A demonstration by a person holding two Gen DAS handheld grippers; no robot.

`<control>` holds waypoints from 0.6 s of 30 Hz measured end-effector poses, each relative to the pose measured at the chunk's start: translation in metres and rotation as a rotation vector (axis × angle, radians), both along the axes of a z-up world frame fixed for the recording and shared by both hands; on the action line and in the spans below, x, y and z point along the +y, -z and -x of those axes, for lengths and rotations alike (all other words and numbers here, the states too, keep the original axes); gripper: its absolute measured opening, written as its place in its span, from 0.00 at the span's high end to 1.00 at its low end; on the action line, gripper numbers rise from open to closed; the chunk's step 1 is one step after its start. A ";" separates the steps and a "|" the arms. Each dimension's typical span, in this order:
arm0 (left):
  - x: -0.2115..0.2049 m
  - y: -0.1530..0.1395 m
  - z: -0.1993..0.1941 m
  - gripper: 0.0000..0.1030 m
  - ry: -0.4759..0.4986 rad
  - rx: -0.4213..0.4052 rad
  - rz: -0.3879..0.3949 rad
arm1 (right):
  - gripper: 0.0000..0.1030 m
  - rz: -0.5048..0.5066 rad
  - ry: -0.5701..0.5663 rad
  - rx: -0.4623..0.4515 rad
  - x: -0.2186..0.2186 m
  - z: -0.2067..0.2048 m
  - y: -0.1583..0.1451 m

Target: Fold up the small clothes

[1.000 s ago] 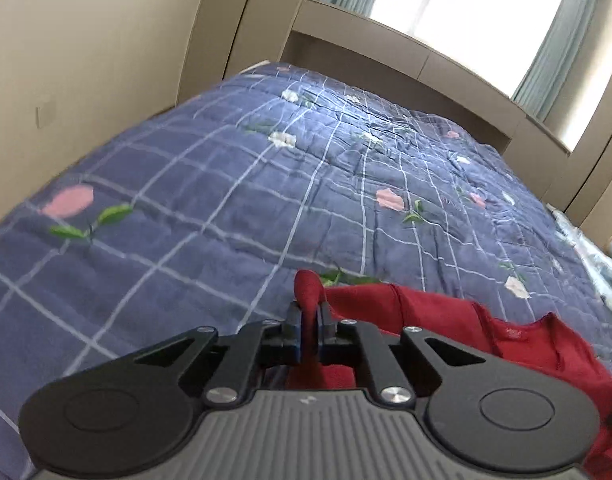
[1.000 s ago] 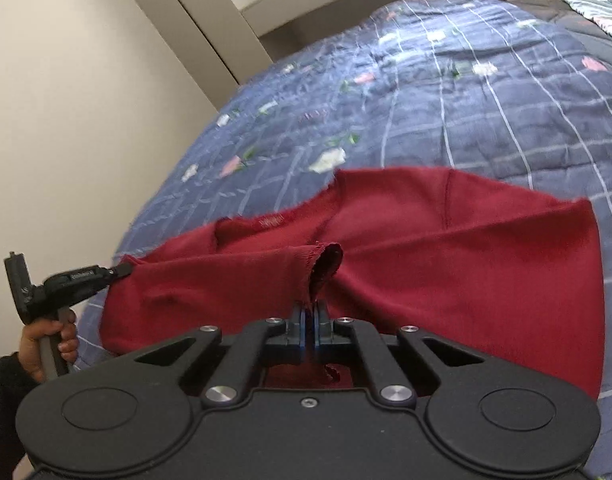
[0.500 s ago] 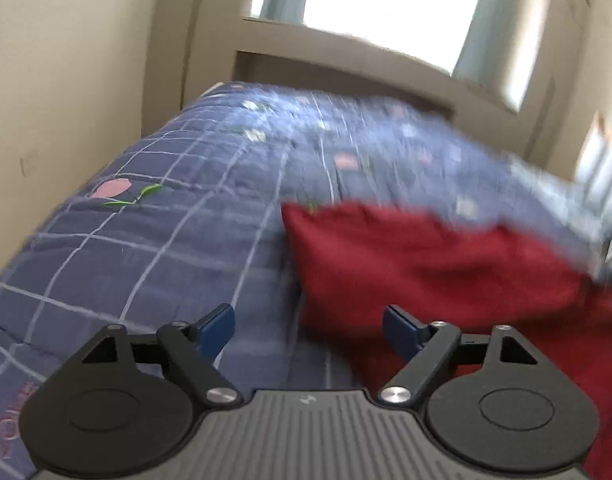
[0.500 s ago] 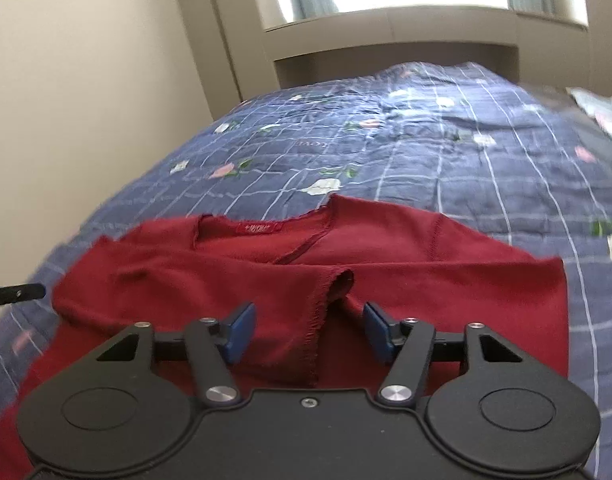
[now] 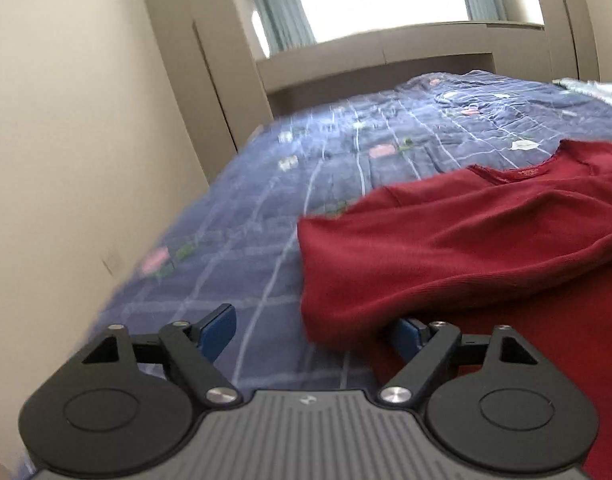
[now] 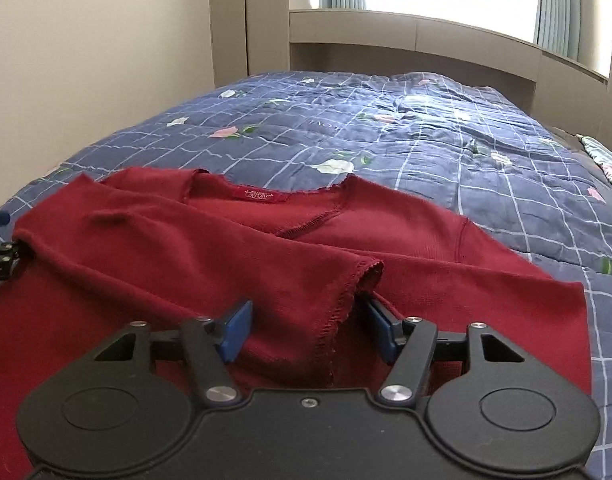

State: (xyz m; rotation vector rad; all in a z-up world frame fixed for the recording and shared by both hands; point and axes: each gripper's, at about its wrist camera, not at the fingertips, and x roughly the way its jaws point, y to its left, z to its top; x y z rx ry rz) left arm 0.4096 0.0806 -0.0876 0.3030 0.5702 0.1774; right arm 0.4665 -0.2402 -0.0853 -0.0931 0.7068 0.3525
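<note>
A dark red long-sleeved top [image 6: 210, 264] lies on the blue checked floral quilt [image 6: 445, 148], neck label away from me, its left sleeve folded across the chest with the cuff [image 6: 365, 276] near the middle. My right gripper [image 6: 309, 330] is open and empty, its jaws either side of that cuff. My left gripper [image 5: 313, 330] is open and empty at the folded left edge of the top [image 5: 445, 256], whose fabric hides part of the right finger. The left gripper's tip also shows in the right wrist view [image 6: 0, 254].
The bed fills the view, with a beige wall [image 5: 66, 160] close along its left side and a headboard shelf [image 6: 405, 32] under a bright window at the far end. Patterned light cloth [image 6: 605, 160] lies at the bed's right edge.
Both grippers have let go of the red top and opened. The sleeve now lies folded across the chest, and both grippers have drawn back toward the near edge.
</note>
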 end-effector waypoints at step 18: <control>-0.028 0.024 0.008 0.89 0.031 0.099 -0.300 | 0.30 0.008 -0.025 -0.020 0.002 0.002 0.006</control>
